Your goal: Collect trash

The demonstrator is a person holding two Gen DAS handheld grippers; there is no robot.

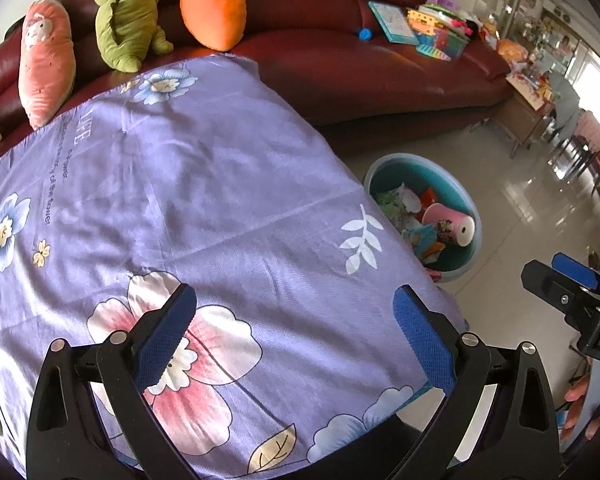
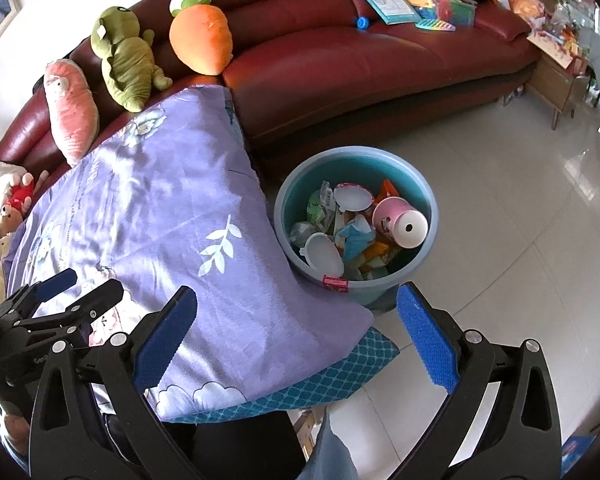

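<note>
You see both pictures in bright daylight that comes from the windows (image 1: 592, 80) at the far right. The tiled floor (image 2: 520, 208) gives white glare there, and the far right room is washed out and soft. Soft patchy shadows lie on the purple cloth (image 2: 152, 200). The red sofa (image 2: 340, 60) shows mild shine. The fisheye bends all lines strongly, and the corners are dark.
</note>
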